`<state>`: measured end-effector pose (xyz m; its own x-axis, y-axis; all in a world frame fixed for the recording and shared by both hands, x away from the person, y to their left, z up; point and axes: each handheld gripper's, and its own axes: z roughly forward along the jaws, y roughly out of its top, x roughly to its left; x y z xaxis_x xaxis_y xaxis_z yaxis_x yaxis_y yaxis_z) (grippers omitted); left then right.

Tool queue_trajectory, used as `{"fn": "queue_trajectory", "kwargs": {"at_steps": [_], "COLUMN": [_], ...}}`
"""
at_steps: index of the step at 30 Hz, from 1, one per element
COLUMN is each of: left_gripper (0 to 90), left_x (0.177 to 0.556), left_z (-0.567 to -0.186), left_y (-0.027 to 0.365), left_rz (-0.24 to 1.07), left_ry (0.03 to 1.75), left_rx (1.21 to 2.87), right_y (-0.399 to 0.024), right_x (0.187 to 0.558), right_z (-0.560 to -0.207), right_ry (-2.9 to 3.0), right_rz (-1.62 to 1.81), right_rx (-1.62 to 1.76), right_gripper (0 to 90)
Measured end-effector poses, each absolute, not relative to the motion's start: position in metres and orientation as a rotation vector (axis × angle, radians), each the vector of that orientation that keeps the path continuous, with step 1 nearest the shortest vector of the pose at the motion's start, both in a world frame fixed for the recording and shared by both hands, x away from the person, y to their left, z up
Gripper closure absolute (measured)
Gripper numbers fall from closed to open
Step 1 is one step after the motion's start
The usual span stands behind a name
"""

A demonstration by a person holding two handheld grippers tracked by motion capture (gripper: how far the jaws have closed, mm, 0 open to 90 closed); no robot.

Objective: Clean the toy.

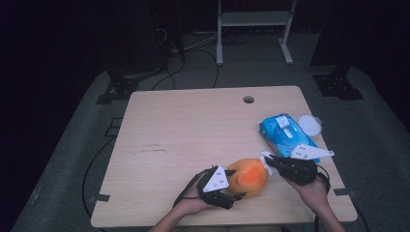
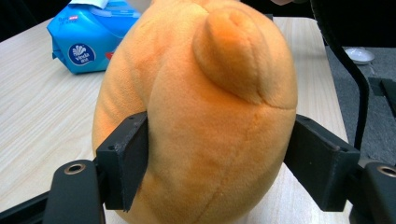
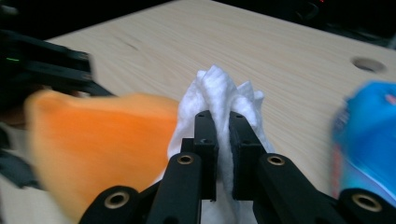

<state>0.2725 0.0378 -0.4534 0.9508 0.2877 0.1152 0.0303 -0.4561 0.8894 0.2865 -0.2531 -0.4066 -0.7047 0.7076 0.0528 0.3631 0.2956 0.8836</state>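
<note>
The table (image 1: 193, 130) is evenly lit from above while the room beyond it sinks into near black. Shadows under the plush toy (image 1: 248, 178) look soft. In the right gripper view the toy and blue pack (image 3: 369, 140) are smeared, probably motion blur.

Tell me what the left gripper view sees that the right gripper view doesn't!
The left gripper view gives a close look at the left gripper, its fingers pressed on both sides of the orange plush toy, and at the logo on the blue wipes pack. The right gripper view gives the right gripper shut on a white wipe, and the hole in the table. Both show the toy, the pack and the wooden table.
</note>
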Motion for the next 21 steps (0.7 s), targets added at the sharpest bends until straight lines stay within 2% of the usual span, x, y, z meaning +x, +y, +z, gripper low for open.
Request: {"fn": "queue_trajectory", "kwargs": {"at_steps": [9, 16, 21], "left_gripper": [25.7, 25.8, 25.8], "left_x": [0.274, 0.276, 0.279], "left_z": [-0.454, -0.454, -0.455], "left_y": [0.038, 0.041, 0.041], "left_rz": [0.293, 0.276, 0.262], "left_ry": [0.238, 0.249, 0.278], "left_rx": [2.023, 2.017, 1.997], "right_y": [-0.244, -0.254, -0.249], "right_x": [0.288, 0.293, 0.282], "right_z": [-0.407, -0.414, -0.398], "right_ry": [2.245, 2.254, 2.226], "right_rz": [1.480, 1.387, 1.480], "right_rx": [0.927, 0.997, 0.921], "right_gripper": [82.5, 82.5, 82.5]}}
